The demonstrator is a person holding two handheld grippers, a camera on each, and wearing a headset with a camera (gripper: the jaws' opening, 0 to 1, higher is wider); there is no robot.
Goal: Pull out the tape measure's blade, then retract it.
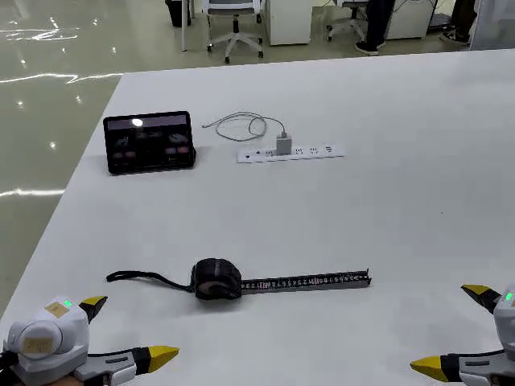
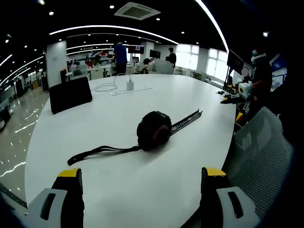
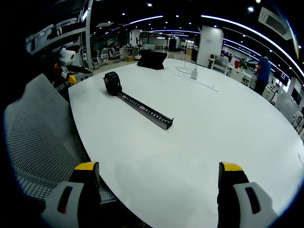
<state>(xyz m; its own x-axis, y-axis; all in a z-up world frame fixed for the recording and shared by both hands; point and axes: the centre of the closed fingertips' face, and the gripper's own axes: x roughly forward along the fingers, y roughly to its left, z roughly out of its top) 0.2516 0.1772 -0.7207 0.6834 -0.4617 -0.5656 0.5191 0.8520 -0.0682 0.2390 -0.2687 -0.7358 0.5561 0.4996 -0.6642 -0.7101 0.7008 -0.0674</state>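
- Head view: the tape measure (image 1: 216,279) lies on the table (image 1: 386,201) ahead of me. Its blade (image 1: 306,281) is already out flat to the right, and its strap (image 1: 133,277) trails left.
- My left tool (image 1: 129,328) and right tool (image 1: 449,328) hover at the near edge, well apart from the tape measure. Both have their jaws spread wide and hold nothing.
- With the blade out, I judge retracting to be the step in hand.
- To do it well, I'd pinch the tape measure across its sides with the left tool, which is nearer. I'd take the blade's end with the right tool and feed it back slowly, so it neither whips nor drags the tape measure along.
- I cannot make out a lock button or how it is set; the housing reads as a dark lump in every view.
- The end hook is too small to read, and both tools are cut off at the bottom of the head view.
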